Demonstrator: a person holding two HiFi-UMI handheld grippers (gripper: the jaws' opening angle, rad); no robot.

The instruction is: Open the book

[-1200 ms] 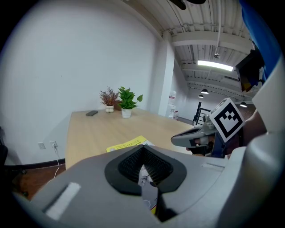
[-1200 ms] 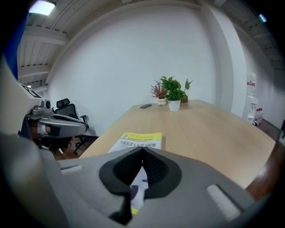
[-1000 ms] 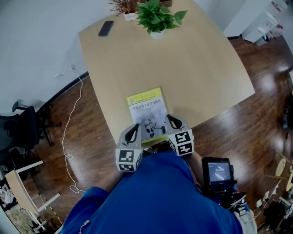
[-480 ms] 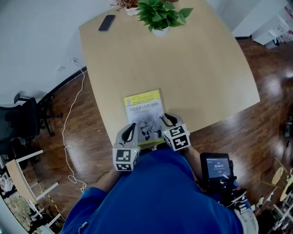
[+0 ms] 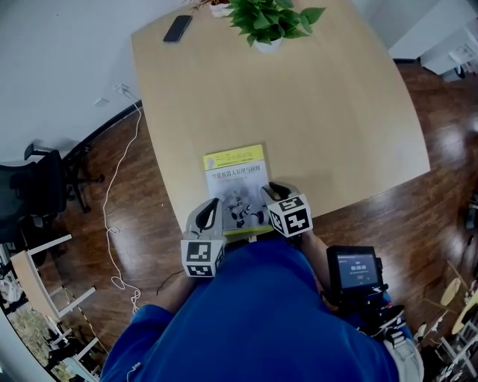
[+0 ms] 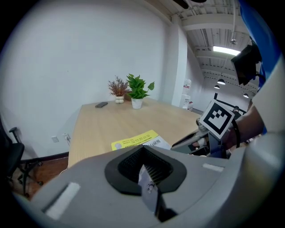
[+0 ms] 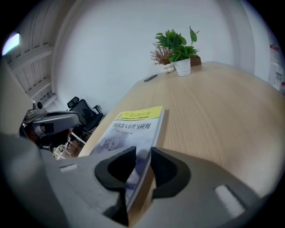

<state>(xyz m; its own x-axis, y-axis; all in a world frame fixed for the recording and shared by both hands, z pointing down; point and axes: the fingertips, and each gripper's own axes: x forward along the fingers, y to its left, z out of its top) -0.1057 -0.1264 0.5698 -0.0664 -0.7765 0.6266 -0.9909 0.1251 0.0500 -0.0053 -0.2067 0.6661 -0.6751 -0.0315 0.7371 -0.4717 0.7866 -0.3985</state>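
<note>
A closed book with a yellow band and a white cover lies at the table's near edge. My left gripper sits at its lower left corner. In the left gripper view a thin white printed edge is pinched between the jaws of my left gripper, with the book stretching ahead. My right gripper is at the lower right corner. In the right gripper view the book has its cover edge running in between the nearly closed jaws of my right gripper.
The wooden table carries a potted plant and a phone at its far end. A black chair and a white cable are on the floor to the left. A screen device is at the person's right hip.
My right gripper has crept slightly forward over the book's lower right corner. The left gripper and the book have stayed about where they were.
</note>
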